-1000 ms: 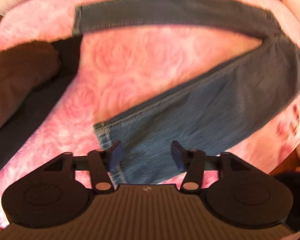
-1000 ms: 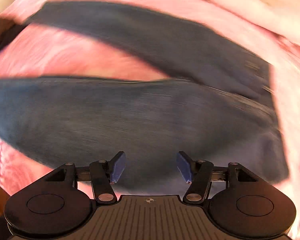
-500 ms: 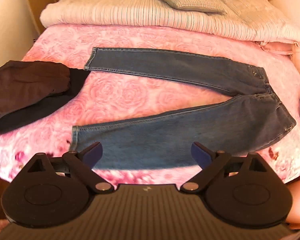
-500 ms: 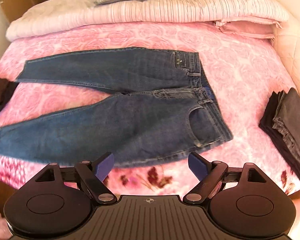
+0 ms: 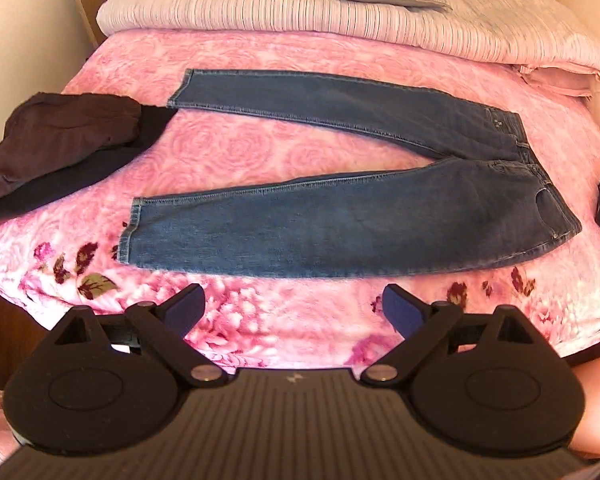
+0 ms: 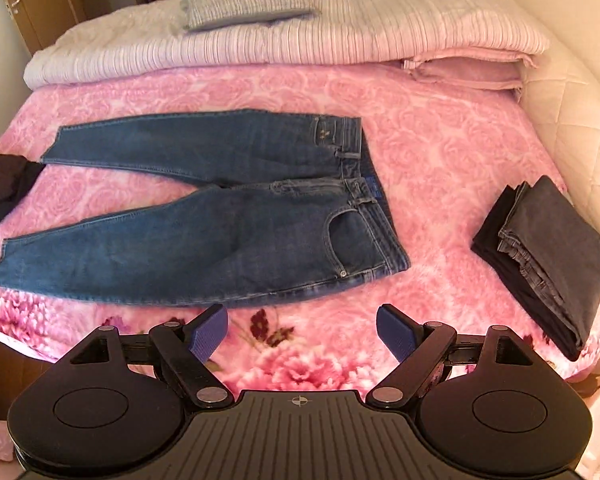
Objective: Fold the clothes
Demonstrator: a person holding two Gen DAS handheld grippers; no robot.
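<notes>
A pair of blue jeans [image 5: 340, 220] lies flat on the pink rose-patterned bedspread [image 5: 260, 156], legs spread in a V toward the left, waistband at the right. It also shows in the right wrist view [image 6: 220, 240]. My left gripper [image 5: 294, 310] is open and empty, held back above the bed's near edge, short of the near leg. My right gripper [image 6: 302, 330] is open and empty, near the bed's front edge below the waistband.
A folded stack of dark trousers [image 6: 548, 256] lies at the bed's right. A heap of dark brown clothes [image 5: 56, 140] lies at the left. A folded striped quilt [image 6: 300, 40] with a grey pillow [image 6: 244, 6] fills the far end.
Both grippers have pulled back from close over the jeans to the bed's near edge, and their jaws have opened wider. The jeans lie spread out.
</notes>
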